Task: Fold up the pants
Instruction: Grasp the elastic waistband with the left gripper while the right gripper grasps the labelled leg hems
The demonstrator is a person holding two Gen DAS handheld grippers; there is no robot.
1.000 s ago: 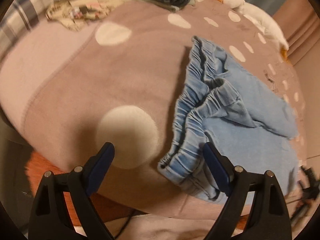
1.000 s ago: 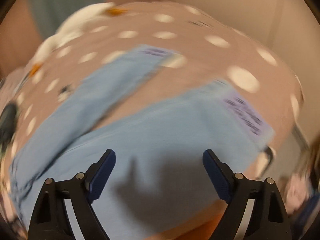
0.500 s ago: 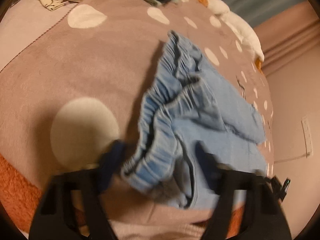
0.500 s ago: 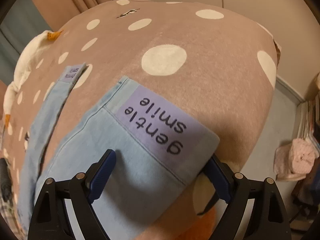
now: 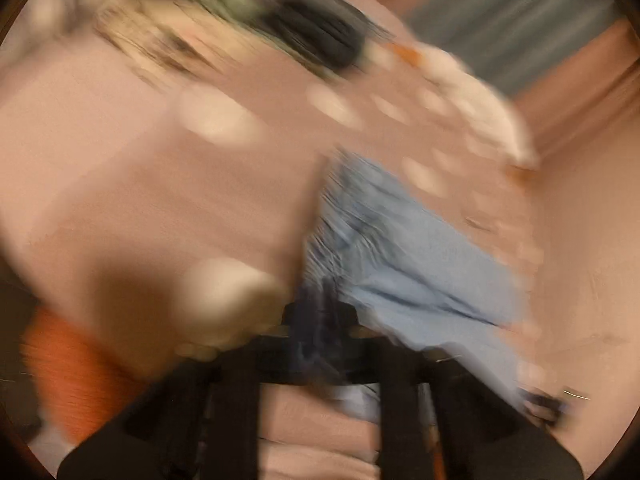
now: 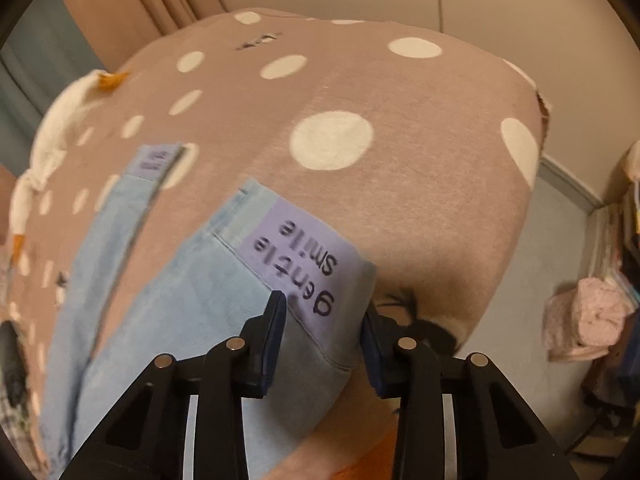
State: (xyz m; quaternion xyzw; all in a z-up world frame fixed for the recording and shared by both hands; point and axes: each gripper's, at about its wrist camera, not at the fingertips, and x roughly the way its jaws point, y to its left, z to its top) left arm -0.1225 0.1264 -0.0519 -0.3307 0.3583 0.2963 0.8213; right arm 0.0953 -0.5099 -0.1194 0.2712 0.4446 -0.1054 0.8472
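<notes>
Light blue pants (image 5: 416,256) lie on a brown blanket with white dots (image 5: 160,184). The left wrist view is badly blurred. My left gripper (image 5: 320,316) is shut on the gathered waistband at the near corner. In the right wrist view the pants (image 6: 180,300) stretch away to the left, both leg hems bearing a lilac "gentle smile" patch (image 6: 296,256). My right gripper (image 6: 324,328) has its jaws narrowed around the near leg's hem, with a gap still showing; the cloth sits between the pads (image 6: 274,340).
A pile of dark and patterned clothes (image 5: 312,36) lies at the far end of the bed. A white plush toy (image 6: 52,132) lies along the far edge. The bed's right edge drops to a grey floor (image 6: 532,272) with a pink cloth bundle (image 6: 588,316).
My left gripper has closed on the waistband and is moving fast, blurring the view. My right gripper has narrowed its jaws around the near leg hem.
</notes>
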